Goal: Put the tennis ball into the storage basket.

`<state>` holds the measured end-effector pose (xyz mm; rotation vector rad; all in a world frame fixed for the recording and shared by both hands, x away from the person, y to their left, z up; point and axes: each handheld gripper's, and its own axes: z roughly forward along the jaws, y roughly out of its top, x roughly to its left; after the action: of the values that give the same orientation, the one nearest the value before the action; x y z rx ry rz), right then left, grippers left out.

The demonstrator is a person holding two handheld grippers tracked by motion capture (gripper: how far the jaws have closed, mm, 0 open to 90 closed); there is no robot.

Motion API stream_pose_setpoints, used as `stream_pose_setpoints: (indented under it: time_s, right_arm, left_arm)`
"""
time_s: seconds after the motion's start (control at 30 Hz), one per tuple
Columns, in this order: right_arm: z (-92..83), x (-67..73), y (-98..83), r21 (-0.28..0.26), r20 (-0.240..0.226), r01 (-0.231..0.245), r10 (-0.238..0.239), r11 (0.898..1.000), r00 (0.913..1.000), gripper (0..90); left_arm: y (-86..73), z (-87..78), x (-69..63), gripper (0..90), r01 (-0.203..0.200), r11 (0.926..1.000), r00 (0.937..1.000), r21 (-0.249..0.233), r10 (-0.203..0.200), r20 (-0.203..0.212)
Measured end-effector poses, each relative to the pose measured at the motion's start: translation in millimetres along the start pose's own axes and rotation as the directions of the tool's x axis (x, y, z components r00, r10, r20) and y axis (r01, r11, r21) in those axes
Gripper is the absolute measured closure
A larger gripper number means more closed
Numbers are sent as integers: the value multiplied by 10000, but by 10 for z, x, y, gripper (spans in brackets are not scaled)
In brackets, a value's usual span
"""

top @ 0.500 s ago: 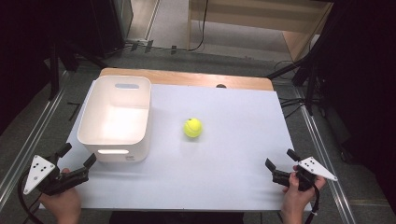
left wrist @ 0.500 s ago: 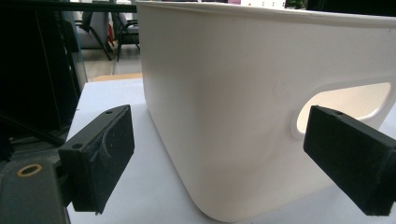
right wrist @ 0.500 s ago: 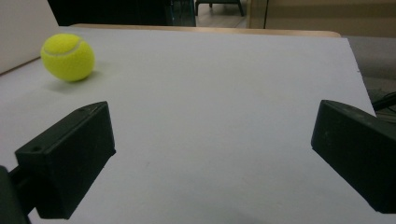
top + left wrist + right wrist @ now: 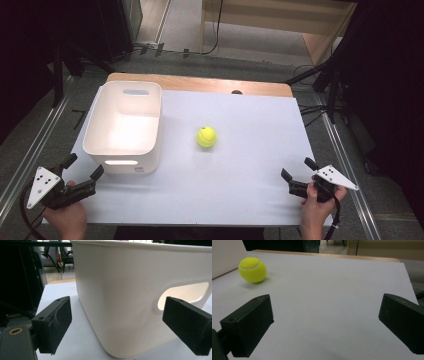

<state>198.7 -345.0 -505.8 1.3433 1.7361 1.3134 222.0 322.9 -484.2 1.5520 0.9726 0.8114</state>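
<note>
White bin point(image 4: 125, 125) left, tennis ball point(image 4: 206, 136) mid-table point(image 4: 250, 180).

One white bin point(image 4: 124, 125) with two handle slots, one on each short wall. One yellow ball point(image 4: 206, 136). One table point(image 4: 250, 190) with a white top and one strip of bare wood along the far edge. Two grippers: one left gripper point(image 4: 81, 170) and one right gripper point(image 4: 298, 168), each with two black jaws spread apart, one grey three-cornered plate and one trailing cable. Two hands point(image 4: 67, 217), one per gripper.
</note>
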Motion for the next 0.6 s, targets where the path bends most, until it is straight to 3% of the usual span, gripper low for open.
stream_pose_setpoints:
  time_s: [0.37, 0.6]
  right_arm:
    - [151, 166, 162, 550, -236, 450, -438, 9975, 9988, 0]
    - [299, 242, 324, 809, -642, 677, -626, 9944, 9960, 0]
  left_arm:
    - [-5, -27, 17, 85, 146, 9996, 9999, -225, -145, 63]
    - [2, 0, -13, 86, -176, 9998, 9998, 36, 176, -12]
